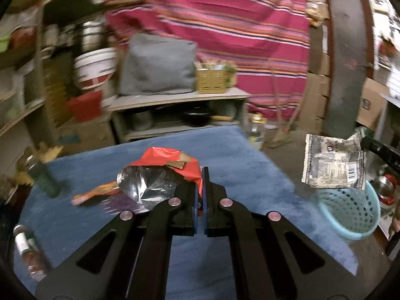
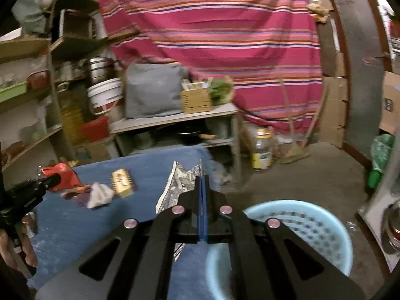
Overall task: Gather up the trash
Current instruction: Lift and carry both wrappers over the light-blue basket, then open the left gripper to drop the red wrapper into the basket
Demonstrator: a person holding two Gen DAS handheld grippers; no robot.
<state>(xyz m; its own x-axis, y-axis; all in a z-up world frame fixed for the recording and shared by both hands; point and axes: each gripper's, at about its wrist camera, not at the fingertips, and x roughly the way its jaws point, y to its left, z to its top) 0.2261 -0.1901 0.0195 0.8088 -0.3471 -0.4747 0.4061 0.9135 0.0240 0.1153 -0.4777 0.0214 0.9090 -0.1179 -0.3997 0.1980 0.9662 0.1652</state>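
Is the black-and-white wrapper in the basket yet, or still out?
Still out. The black-and-white wrapper hangs in the air above the blue basket, pinched in the right gripper, whose jaws are shut on it.

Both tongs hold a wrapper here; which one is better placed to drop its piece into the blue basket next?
Right. The right tongs hold the grey printed wrapper beside and above the blue basket. The left tongs, shut on the red wrapper, sit over the blue table, farther from the basket.

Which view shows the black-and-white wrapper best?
Left wrist: the black-and-white wrapper shows flat-on, barcode visible, above the blue basket. Right wrist shows it edge-on, mostly hidden behind the right gripper clamping it.
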